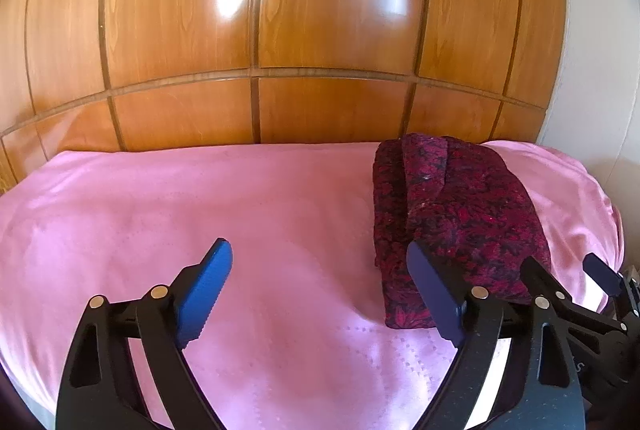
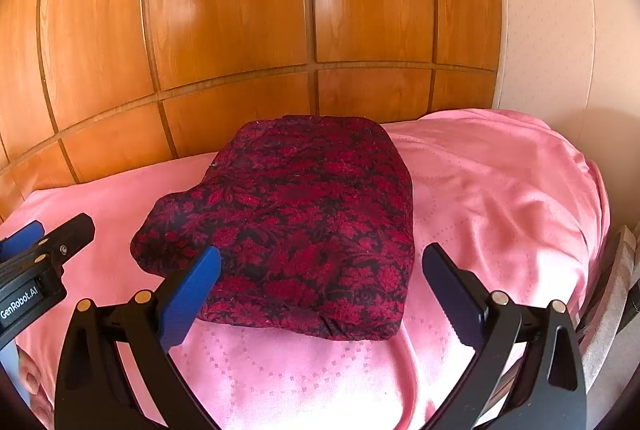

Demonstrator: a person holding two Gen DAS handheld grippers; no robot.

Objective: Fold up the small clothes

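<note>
A dark red and black floral garment lies folded into a thick rectangle on the pink bedspread. In the left wrist view it lies to the right. My left gripper is open and empty, above bare pink cloth just left of the garment. My right gripper is open and empty, its blue fingers either side of the garment's near edge, not touching it. The left gripper also shows at the left edge of the right wrist view, and the right gripper shows at the right edge of the left wrist view.
A glossy wooden panelled wall stands right behind the bed. A pale wall is at the right. The bedspread falls away at the right edge, with striped fabric beyond it.
</note>
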